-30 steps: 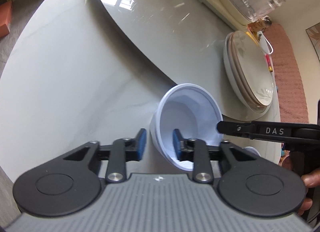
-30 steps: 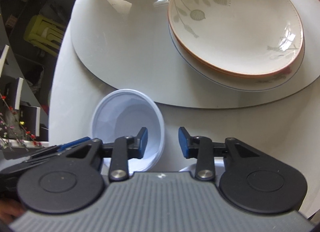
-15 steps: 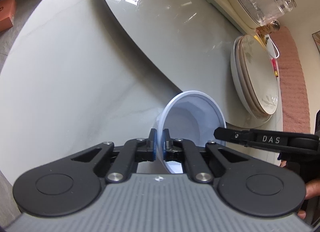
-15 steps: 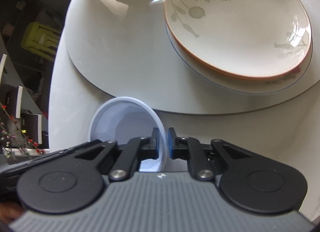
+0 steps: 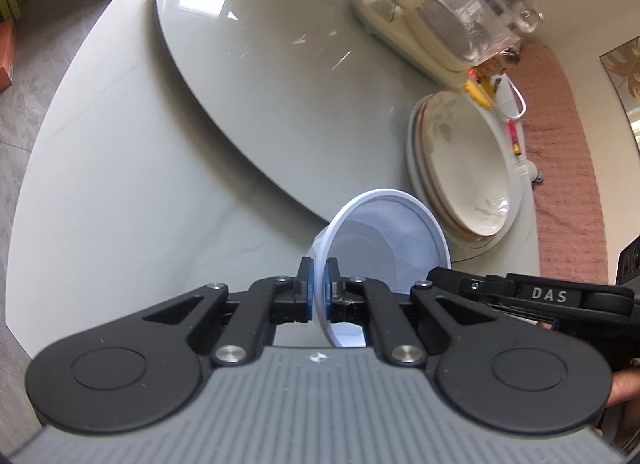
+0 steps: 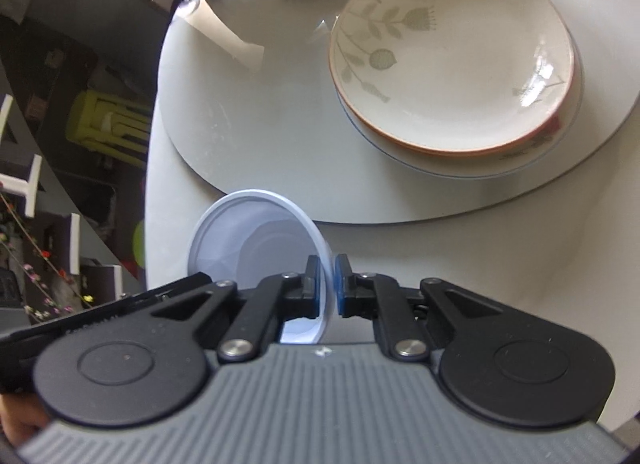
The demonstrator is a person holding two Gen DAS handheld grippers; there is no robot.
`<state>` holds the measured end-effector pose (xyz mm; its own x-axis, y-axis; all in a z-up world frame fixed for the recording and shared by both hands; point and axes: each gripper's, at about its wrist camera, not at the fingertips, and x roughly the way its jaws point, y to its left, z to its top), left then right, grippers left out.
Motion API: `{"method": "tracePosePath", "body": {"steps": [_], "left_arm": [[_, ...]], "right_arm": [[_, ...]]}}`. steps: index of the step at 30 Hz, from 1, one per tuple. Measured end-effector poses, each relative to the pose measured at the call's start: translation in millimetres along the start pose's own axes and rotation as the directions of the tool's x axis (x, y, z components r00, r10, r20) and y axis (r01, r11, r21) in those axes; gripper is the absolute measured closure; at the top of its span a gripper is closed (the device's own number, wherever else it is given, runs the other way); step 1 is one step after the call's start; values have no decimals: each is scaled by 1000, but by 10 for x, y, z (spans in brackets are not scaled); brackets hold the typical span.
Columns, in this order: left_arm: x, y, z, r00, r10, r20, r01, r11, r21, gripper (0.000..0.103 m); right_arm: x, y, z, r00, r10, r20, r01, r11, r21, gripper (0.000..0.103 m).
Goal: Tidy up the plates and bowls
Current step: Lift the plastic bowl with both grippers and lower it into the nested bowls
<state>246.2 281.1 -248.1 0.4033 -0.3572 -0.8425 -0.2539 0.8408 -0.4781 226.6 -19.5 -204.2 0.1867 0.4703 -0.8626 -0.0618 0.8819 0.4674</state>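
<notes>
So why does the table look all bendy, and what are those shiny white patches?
Left wrist view: the fisheye lens curves the table edge, and window glare shines on the turntable. Right wrist view: bright glints sit on the top plate; the edges look soft.

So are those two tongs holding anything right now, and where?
Yes. Both hold the pale blue plastic bowl by its thin rim: left tongs and right tongs on opposite sides.

Bowl between two grippers, near the turntable's edge

The bowl (image 6: 256, 248) sits between the left gripper (image 5: 318, 290) and right gripper (image 6: 327, 288); beyond it, stacked plates (image 6: 452, 63) lie on the turntable (image 6: 248, 111), which rests on the tabletop (image 5: 120, 191), a kettle (image 5: 448, 11) behind them.
</notes>
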Motion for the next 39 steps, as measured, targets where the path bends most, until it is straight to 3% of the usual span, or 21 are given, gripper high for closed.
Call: {"method": "tracePosePath", "body": {"steps": [7,14,28,36,39], "left_arm": [[-297,-289,66,999,-15,38,12,995,95,97],[-510,-516,45,997,-43,59,34,989,142,97],[-408,-1090,-392,998,-53,17,48,976,212,96],[0,-1086,-776,994,-20,-104,41,977,208,96],[145,-1066,-901,990,24,-137,6,977,215,96]], "right_arm": [[-289,157,34,998,13,63,-11,1000,-19,93],[-565,-60,10,984,131,117,-139,988,71,93],[-932,-491,-195,983,92,158,-103,992,66,93],[-856,-767,-455,993,27,115,-35,997,73,93],[-778,-817,-557,995,8,95,-14,998,57,93]]}}
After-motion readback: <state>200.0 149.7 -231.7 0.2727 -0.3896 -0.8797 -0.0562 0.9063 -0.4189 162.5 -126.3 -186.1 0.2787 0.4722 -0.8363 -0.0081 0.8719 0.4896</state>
